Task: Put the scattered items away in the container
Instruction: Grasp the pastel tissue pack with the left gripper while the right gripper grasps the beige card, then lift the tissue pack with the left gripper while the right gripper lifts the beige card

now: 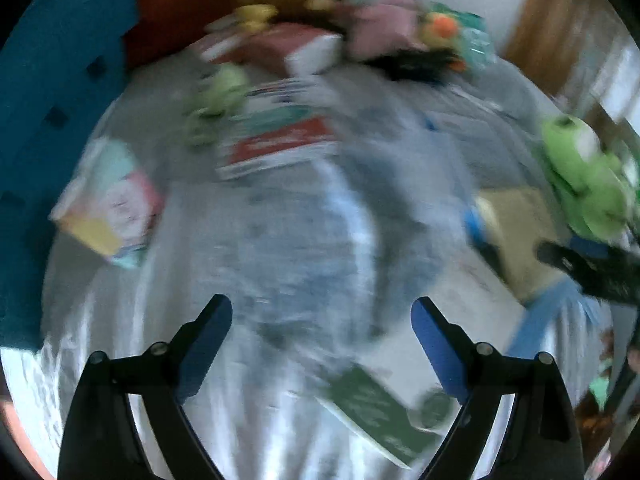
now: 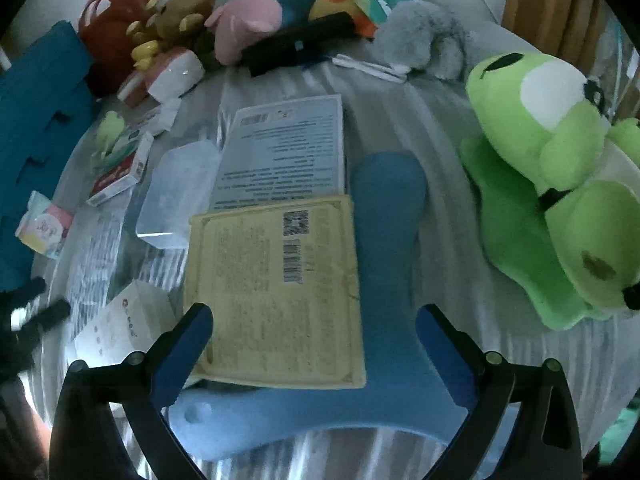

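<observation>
My right gripper (image 2: 316, 316) is open, its jaws wide, hovering over a yellow book (image 2: 280, 292) that lies on a blue plush (image 2: 388, 216); the pads touch nothing. Beyond the book lie a blue-grey booklet (image 2: 288, 152) and a clear plastic box (image 2: 176, 196). The left wrist view is badly blurred. My left gripper (image 1: 322, 312) is open above the grey striped sheet (image 1: 280, 240), with nothing between its fingers. A green booklet (image 1: 376, 412) lies just below them. A teal fabric wall (image 1: 60, 80), perhaps the container, runs along the left.
A big green frog plush (image 2: 552, 200) lies at the right. Several plush toys (image 2: 240, 24) are piled at the back. A red-and-white box (image 2: 120, 176), a pastel packet (image 2: 44, 224) and a white packet (image 2: 120, 328) lie at the left.
</observation>
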Demonstrator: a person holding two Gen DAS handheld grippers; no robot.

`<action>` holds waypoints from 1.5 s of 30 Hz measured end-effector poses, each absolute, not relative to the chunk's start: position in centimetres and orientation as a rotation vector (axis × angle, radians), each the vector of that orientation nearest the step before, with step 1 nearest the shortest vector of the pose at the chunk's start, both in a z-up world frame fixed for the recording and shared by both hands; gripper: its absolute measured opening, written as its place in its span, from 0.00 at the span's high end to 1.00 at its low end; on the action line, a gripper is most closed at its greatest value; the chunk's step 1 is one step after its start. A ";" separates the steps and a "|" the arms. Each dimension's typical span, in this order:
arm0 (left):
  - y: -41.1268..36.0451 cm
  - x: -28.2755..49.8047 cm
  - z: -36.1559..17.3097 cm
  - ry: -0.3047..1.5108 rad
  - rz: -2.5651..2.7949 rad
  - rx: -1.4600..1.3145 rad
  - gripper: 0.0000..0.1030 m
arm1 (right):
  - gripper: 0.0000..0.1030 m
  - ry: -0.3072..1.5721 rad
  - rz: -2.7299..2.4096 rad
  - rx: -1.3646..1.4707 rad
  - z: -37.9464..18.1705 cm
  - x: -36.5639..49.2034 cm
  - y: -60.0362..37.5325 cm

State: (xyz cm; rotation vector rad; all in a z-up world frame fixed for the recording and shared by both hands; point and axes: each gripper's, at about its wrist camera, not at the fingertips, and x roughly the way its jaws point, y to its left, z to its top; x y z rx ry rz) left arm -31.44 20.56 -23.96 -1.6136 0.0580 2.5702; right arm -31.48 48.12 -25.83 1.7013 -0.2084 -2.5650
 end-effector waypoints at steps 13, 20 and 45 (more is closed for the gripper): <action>8.9 -37.2 -22.5 0.106 2.835 -1.704 0.11 | 0.00 -0.161 -2.547 1.729 -26.5 -33.6 46.0; 9.4 -38.5 -26.8 0.068 2.753 -1.785 0.16 | 0.00 -0.139 -2.565 1.752 -26.8 -33.9 44.9; 12.8 -35.5 -23.3 -0.059 2.651 -1.567 0.58 | 0.01 -0.184 -2.568 1.707 -26.2 -33.3 44.6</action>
